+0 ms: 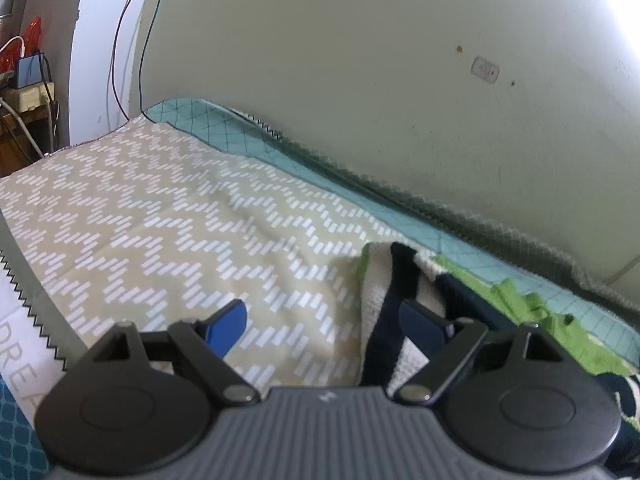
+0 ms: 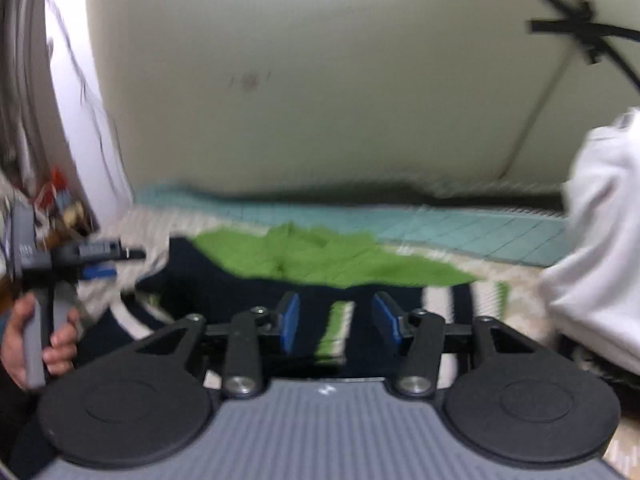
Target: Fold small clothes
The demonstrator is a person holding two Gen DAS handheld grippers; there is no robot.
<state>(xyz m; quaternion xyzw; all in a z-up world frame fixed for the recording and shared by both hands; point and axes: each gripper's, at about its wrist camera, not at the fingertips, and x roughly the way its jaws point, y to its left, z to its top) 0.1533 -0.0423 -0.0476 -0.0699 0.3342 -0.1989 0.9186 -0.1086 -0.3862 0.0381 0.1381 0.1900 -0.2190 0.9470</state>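
A small garment (image 2: pixel 304 264) in green, navy and white stripes lies spread on the patterned bed cover (image 1: pixel 168 208). In the left wrist view its edge (image 1: pixel 384 280) shows at the right. My left gripper (image 1: pixel 324 320) is open and empty, its right finger over the garment's edge. It also shows at the left of the right wrist view (image 2: pixel 100 260), held by a hand. My right gripper (image 2: pixel 336 320) is open and empty, just above the navy part of the garment. The right wrist view is blurred.
A teal quilted sheet (image 1: pixel 248 136) runs along the wall at the back of the bed. A white bundle of cloth (image 2: pixel 600 240) sits at the right. Cables and a shelf with boxes (image 1: pixel 28 80) stand beyond the bed's left end.
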